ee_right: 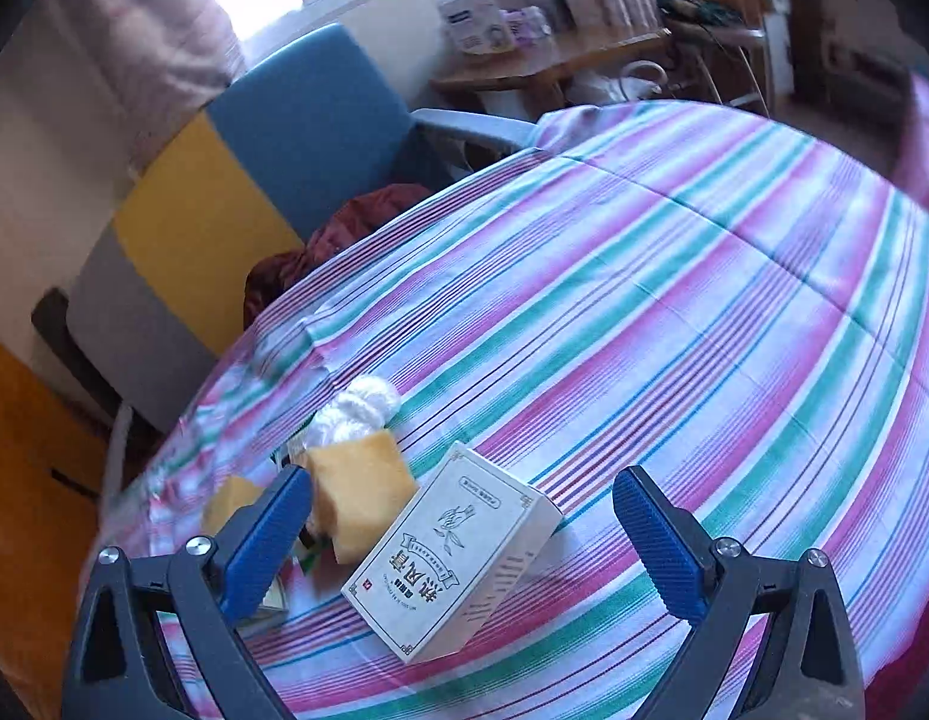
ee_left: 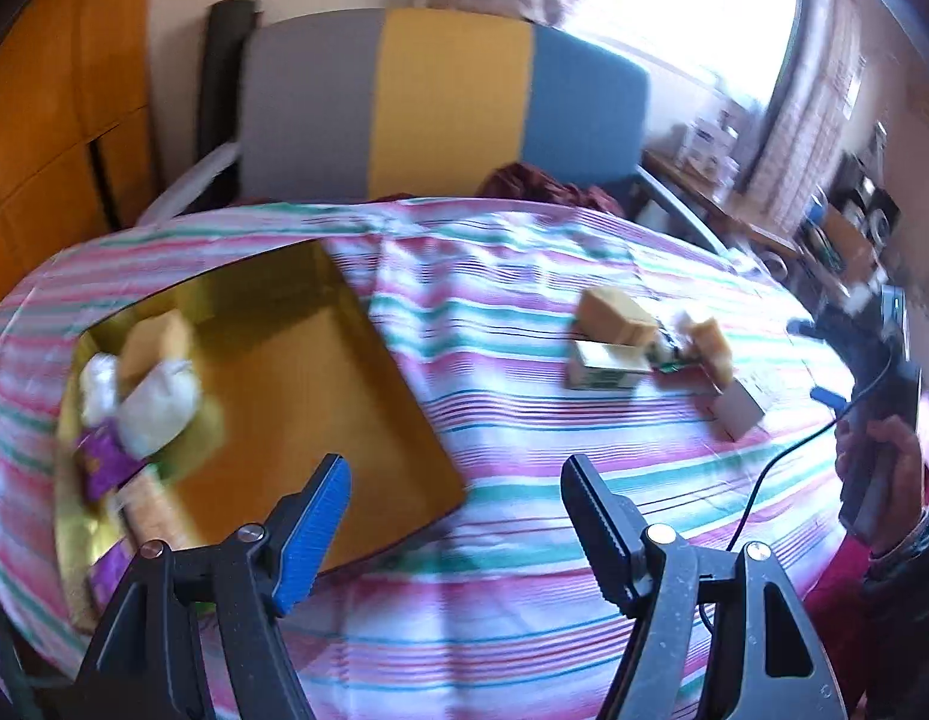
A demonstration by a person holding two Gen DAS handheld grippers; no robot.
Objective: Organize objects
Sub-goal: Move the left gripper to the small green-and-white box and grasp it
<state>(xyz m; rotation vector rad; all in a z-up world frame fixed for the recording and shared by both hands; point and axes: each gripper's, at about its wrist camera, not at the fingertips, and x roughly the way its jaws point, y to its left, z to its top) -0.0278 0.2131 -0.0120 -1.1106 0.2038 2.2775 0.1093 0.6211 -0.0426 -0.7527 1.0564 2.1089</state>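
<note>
White rectangular cardboard box (ee_right: pixel 458 552) printed with dark characters lies flat on the pink, green and white striped tablecloth (ee_right: pixel 674 312), touching a yellow sponge block (ee_right: pixel 359 495). The right gripper (ee_right: pixel 461 540) hangs above it, jaws spread wide, gripping nothing. The left gripper (ee_left: pixel 455 531), jaws also wide and empty, hovers beside the shallow gold tray (ee_left: pixel 320 396) holding small packets.

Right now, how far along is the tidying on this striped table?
Partly done. The gold tray already holds several items. Nothing is in hand: the left gripper and right gripper are both open and empty. Left on the cloth: the white box, yellow sponges and a few small packets.
</note>
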